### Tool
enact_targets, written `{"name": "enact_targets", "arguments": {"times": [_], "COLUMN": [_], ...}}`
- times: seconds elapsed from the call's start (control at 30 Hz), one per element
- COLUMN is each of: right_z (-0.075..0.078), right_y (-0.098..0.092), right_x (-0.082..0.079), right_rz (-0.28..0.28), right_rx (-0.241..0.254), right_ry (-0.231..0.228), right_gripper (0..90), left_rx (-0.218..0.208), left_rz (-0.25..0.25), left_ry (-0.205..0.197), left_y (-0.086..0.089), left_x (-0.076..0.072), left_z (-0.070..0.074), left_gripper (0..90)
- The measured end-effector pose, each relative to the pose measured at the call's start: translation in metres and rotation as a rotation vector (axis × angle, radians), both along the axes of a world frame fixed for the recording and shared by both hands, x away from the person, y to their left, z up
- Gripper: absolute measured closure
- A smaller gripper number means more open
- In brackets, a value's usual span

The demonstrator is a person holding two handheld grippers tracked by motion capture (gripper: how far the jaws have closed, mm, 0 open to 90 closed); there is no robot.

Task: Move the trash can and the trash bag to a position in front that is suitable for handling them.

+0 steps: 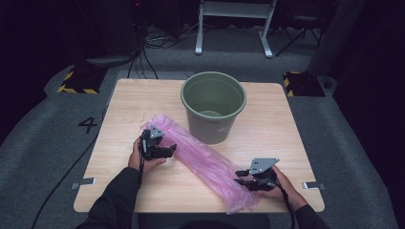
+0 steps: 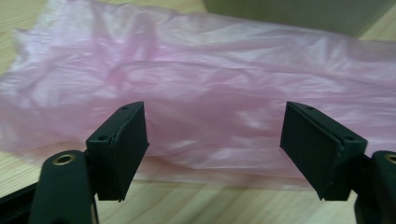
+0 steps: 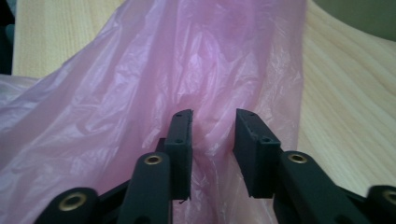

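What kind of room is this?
Probably a recording lab or studio: one wooden table on grey carpet, hazard-striped floor weights, trailing cables and dark surroundings, not a home.

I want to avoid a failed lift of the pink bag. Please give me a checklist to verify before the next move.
1. Right gripper has pink bag film between its jaws: ok, a fold sits in the narrow gap.
2. Right pads pressing the film firmly: cannot tell.
3. Left gripper gripping the bag: not ok, jaws wide open, film beyond the pads.
4. Bag lies free, flat on table: ok.
5. Green bucket upright, mouth open: ok.
6. Bag's open end located: cannot tell.
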State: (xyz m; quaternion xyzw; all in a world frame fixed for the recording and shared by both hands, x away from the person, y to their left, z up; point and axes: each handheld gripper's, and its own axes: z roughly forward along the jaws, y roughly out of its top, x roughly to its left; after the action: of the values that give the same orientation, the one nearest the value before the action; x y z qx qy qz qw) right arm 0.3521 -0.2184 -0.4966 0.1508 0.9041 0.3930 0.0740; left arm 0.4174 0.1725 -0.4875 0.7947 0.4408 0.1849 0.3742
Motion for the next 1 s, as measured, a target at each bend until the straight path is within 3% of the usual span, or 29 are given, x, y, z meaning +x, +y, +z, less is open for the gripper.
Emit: {"name": "enact_targets", "arguments": {"times": [0.17, 0.27, 0.47, 0.53, 0.67, 0.83, 0.9, 0.93, 1.0], "right_z": [0.0, -0.001, -0.002, -0.003, -0.003, -0.003, -0.002, -0.001, -0.001], "right_y": [0.01, 0.015, 0.015, 0.014, 0.011, 0.001, -0.006, -0.009, -0.018], "right_x": [-0.002, -0.003, -0.002, -0.002, -0.001, 0.003, 0.005, 0.006, 0.01], "right_rz": [0.031, 0.049, 0.069, 0.076, 0.06, -0.016, -0.046, -0.066, -0.104], "right_rx": [-0.002, 0.003, 0.021, 0.03, 0.029, 0.017, 0.025, 0.022, 0.027], "right_ry": [0.002, 0.005, 0.02, 0.029, 0.032, 0.014, 0.008, 0.002, -0.006], "right_gripper": [69.9, 68.2, 63.4, 56.7, 47.1, 40.0, 39.5, 39.5, 39.5], "left_rx": [0.011, 0.031, 0.045, 0.065, 0.08, 0.08, 0.075, 0.064, 0.053], "left_rz": [-0.021, -0.044, -0.031, -0.022, -0.026, -0.036, -0.037, -0.039, -0.032], "left_ry": [0.016, 0.051, 0.082, 0.081, 0.074, 0.061, 0.055, 0.042, 0.015], "left_y": [-0.012, -0.018, -0.021, -0.021, -0.02, -0.017, -0.015, -0.014, -0.011], "left_x": [0.002, 0.006, 0.011, 0.012, 0.012, 0.011, 0.011, 0.01, 0.009], "left_z": [-0.001, -0.003, -0.009, -0.011, -0.011, -0.011, -0.01, -0.01, -0.012], "left_gripper": [20.1, 18.7, 18.3, 19.9, 22.9, 24.1, 29.9, 40.7, 51.1]}}
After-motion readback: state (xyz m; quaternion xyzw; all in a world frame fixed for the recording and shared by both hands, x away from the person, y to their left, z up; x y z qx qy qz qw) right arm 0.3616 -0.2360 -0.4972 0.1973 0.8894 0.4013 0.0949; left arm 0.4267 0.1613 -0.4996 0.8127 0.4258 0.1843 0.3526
